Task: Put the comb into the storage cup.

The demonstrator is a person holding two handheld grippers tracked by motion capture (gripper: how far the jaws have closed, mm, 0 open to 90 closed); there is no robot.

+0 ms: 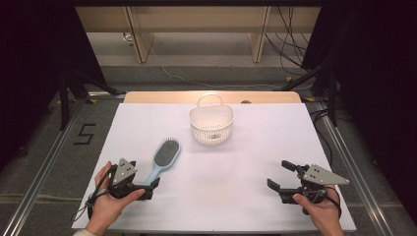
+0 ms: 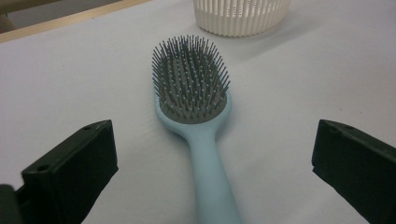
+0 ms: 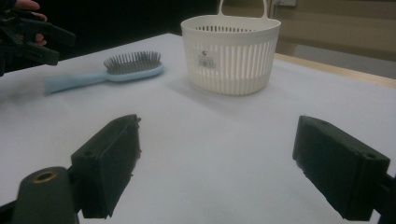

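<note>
A light blue hairbrush [image 1: 164,156] with grey bristles lies on the white table cover, head pointing away toward a white slotted basket [image 1: 211,124]. My left gripper [image 1: 147,186] is at the brush's handle end and open. In the left gripper view the handle [image 2: 210,177] runs between the wide-apart jaws of that gripper [image 2: 215,140] without touching them. My right gripper [image 1: 280,174] hovers open at the front right with nothing between its fingers. The right gripper view looks past that gripper [image 3: 217,135] to the basket [image 3: 231,56], the brush [image 3: 116,70] and the left gripper [image 3: 28,35].
The white cover [image 1: 236,196] spans the table, with a strip of wooden edge [image 1: 162,97] at the back. The basket has an upright handle [image 1: 210,98] and a small item inside. Floor rails, cables and a "5" marking [image 1: 84,133] surround the table.
</note>
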